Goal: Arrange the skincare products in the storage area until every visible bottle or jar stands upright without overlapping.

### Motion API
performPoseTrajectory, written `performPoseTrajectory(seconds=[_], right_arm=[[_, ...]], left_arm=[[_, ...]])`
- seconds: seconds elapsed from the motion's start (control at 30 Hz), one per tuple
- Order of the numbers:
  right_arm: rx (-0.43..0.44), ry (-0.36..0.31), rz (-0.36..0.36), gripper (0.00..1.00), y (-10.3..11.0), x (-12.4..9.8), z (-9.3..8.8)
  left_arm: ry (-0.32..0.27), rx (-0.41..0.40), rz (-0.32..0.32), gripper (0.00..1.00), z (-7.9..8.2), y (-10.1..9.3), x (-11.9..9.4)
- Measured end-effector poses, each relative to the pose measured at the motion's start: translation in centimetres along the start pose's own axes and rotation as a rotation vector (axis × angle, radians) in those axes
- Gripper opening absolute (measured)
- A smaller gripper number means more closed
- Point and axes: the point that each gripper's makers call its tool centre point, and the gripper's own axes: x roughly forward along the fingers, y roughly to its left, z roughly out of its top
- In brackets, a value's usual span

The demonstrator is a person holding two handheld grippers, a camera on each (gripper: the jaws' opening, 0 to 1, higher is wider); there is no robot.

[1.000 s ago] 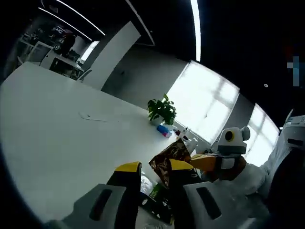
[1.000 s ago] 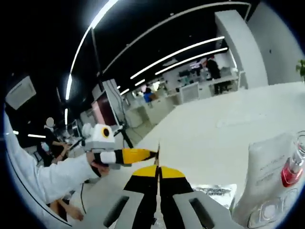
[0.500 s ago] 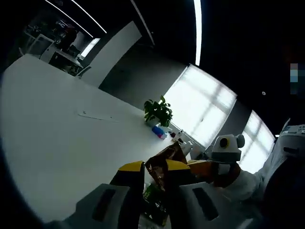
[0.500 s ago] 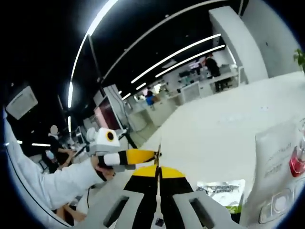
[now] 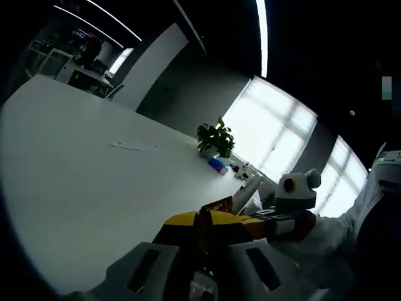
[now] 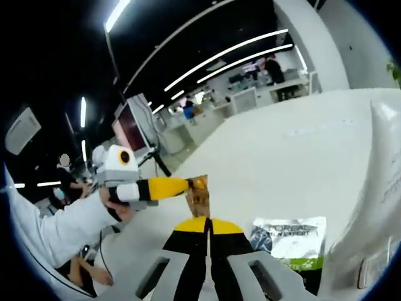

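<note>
A small brown foil sachet [image 5: 204, 215] stands edge-on between the yellow jaw tips of my left gripper [image 5: 202, 221], which is shut on it. My right gripper [image 5: 249, 223] reaches in from the right at the same spot. In the right gripper view the brown sachet [image 6: 199, 194] shows its face; the left gripper [image 6: 188, 186] holds its upper part from the left. My right gripper [image 6: 207, 223] is shut, and the sachet's lower corner runs into the seam between its jaws. A green and silver sachet [image 6: 289, 238] lies flat on the white table [image 6: 282, 157].
A tall white pouch [image 6: 376, 188] stands at the right, also visible as the white pouch [image 5: 247, 191]. At the table's far side sit a potted plant [image 5: 215, 139], a blue object [image 5: 216, 165] and a sheet of paper [image 5: 135, 145]. A white sleeve [image 6: 56, 219] holds the left gripper.
The left jaws, apart around the brown sachet a second ago, have come together on it. The sachet has turned, so its face shows in the right gripper view. Both cameras shifted slightly.
</note>
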Motion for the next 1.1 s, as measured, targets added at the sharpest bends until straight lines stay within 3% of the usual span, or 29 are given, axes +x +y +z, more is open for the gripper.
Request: performPoseTrajectory(seconds=[0.3,0.43,0.73,0.83,1.0,1.1], right_arm=[[-0.050,0.119,-0.006,0.00,-0.5,2.4,-3.2],[-0.140,0.159,-0.038,0.00,-1.5,3.3,-4.3],[-0.151,0.220,-0.027,0.00,-1.8,4.0,-6.1],[-0.241,0.203,-0.051,0.00,-2.3,4.0,-5.8],[-0.270,0.203,-0.070,0.00,-2.8,3.8,-5.9],[-0.344,0.196,-0.085,0.00,-3.2,3.5,-5.5]], left_arm=[[0.153,0.053,0.190,0.00,-3.5,4.1,-0.1],[0.225,0.104,0.288,0.00,-4.8,5.7,-0.4],[0.261,0.070,0.322,0.00,-5.8,6.4,-0.9],[0.270,0.090,0.324,0.00,-6.0,6.5,-0.7],[0.283,0.103,0.324,0.00,-6.2,6.4,-0.3],[0.286,0.108,0.325,0.00,-6.2,6.4,-0.2]])
